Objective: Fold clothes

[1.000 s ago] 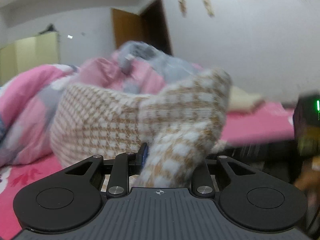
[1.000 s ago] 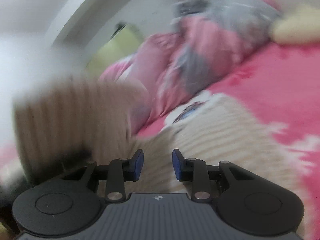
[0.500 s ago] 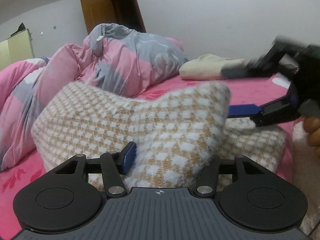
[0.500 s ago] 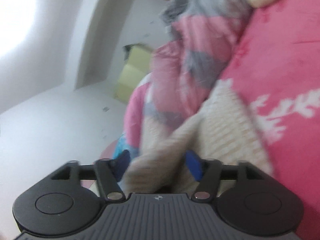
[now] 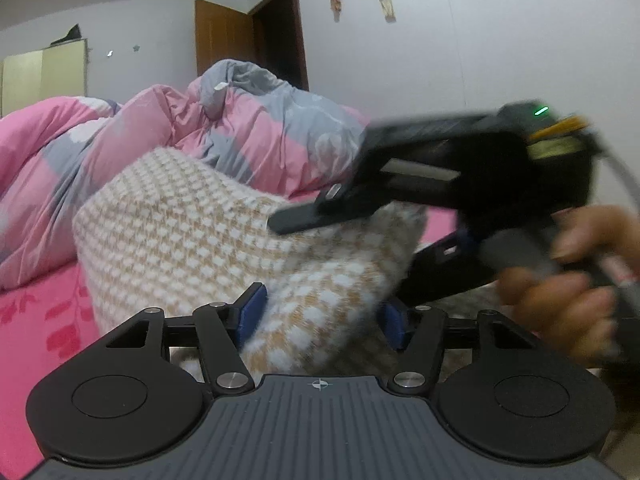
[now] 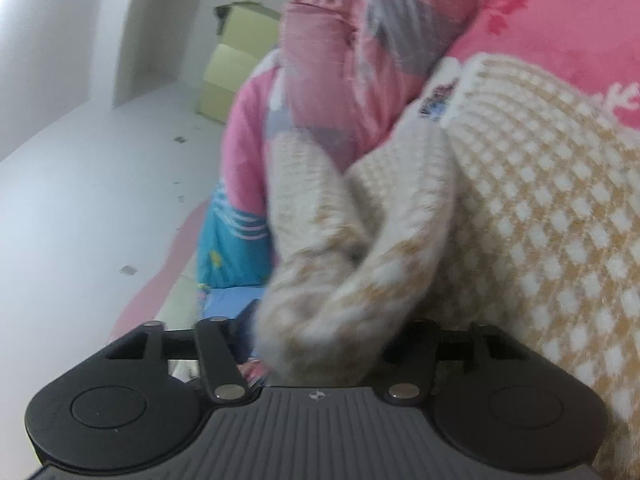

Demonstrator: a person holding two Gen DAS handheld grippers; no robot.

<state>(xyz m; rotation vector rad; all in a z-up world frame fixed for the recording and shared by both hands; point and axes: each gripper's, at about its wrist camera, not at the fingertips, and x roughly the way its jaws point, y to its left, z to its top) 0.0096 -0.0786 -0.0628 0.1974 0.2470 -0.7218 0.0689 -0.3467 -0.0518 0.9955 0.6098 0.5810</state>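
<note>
A fluffy beige-and-white checked sweater [image 5: 192, 232] lies heaped on the pink bed sheet [image 5: 32, 320]. My left gripper [image 5: 323, 320] has a thick fold of it between its blue pads. Its jaws are opening and stand wide, not pressing the fabric. In the left wrist view my right gripper [image 5: 344, 256] comes in from the right, held by a hand [image 5: 568, 280], one finger over the sweater's edge and the other under it. The right wrist view shows that gripper [image 6: 328, 328] closing on a bunched fold of the sweater [image 6: 540, 200], which hides the pads.
A crumpled pink-and-grey duvet [image 5: 120, 140] is piled just behind the sweater. A brown door [image 5: 224, 36] and a pale wardrobe [image 5: 40, 76] stand at the far wall. A blue cloth [image 6: 228, 248] hangs at the bed's side above the white floor [image 6: 80, 200].
My left jaws have spread from a tight grip on the sweater. The sweater has sunk lower. The right gripper has swung in from the right and taken the sweater's edge between its fingers.
</note>
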